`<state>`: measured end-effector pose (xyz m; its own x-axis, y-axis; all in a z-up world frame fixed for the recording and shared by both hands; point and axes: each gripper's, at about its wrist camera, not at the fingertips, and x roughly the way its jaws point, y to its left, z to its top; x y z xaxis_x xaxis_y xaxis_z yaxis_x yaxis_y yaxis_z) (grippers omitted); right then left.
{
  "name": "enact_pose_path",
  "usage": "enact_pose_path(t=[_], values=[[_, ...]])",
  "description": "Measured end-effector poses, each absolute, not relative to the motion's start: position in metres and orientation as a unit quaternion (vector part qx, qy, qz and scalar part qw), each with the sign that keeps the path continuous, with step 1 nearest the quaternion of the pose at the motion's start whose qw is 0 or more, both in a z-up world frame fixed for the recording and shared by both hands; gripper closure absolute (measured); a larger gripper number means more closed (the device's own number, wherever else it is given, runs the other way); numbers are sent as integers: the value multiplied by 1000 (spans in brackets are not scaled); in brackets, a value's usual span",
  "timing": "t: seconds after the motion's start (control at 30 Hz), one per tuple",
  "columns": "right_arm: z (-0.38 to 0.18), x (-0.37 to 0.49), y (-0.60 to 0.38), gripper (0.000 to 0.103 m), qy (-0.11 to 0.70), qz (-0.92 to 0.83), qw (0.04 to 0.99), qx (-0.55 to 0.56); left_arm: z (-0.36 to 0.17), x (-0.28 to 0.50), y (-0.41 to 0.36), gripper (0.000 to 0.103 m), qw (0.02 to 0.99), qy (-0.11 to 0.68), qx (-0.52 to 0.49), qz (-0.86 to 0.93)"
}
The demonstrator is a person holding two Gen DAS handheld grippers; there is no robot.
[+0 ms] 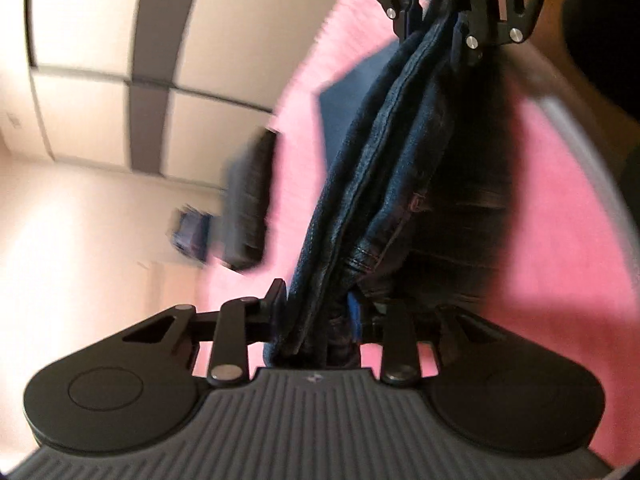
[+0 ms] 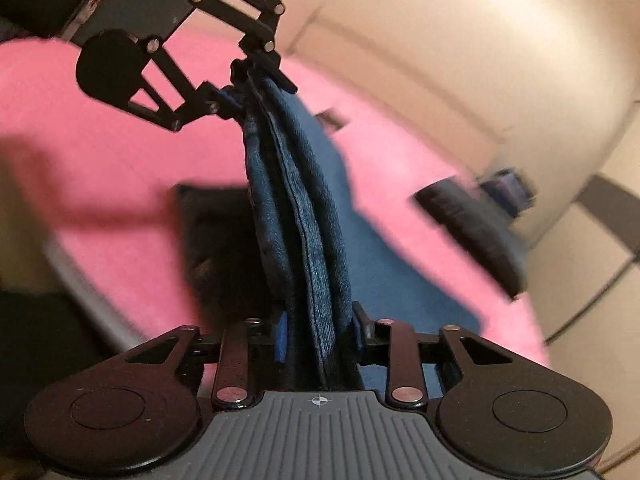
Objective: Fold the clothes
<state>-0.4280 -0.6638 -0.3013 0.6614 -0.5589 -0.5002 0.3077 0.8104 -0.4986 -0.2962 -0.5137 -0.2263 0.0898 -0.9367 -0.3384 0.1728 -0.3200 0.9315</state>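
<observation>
My left claw is clamped on a bunched fold of the dark blue jeans. The denim enters between my two fingers and fills the gap; a blue pad presses against it on the right side. From my left claw the jeans run straight ahead as a taut, layered band, seams and hem edges stacked together, to my right claw, which appears at the far end of that view and grips the other end of the same band.

My right claw is likewise closed on the jeans. Several thicknesses of denim sit between its blue pads, with a stitched seam running down the middle of the clamped bundle. Ahead of it the band rises to my left claw, seen opposite, pinching the fabric at its tip.

The jeans hang between the two claws, held above a pink surface. Below the held band, more blue fabric lies flat on the pink surface. To the far side of the claws, a dark folded garment rests on the same surface, blurred. A pale wall lies beyond.
</observation>
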Motion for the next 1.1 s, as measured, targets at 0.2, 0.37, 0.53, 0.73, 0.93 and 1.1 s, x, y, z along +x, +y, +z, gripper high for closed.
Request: enact_pose_path(t=[0.2,0.37,0.53,0.73,0.93,1.1], values=[[-322,-419,-658,77,351,-237,883,-201,-266,-281,-513,76,462,-315,573,-600],[-338,-410,-657,76,376,-218,878,-201,-303,-275,-506,76,459,-282,585,-606],[-331,-414,-653,47,380,-215,875,-209,-303,-275,-516,75,460,-277,584,-609],[-338,-415,-630,26,384,-179,865,-270,-303,-271,-521,75,462,-276,579,-612],[-361,-389,-639,27,455,-151,813,-331,-303,-274,-520,74,468,-268,572,-618],[-346,-385,-657,68,454,-144,831,-288,-289,-272,-516,56,494,-243,552,-627]])
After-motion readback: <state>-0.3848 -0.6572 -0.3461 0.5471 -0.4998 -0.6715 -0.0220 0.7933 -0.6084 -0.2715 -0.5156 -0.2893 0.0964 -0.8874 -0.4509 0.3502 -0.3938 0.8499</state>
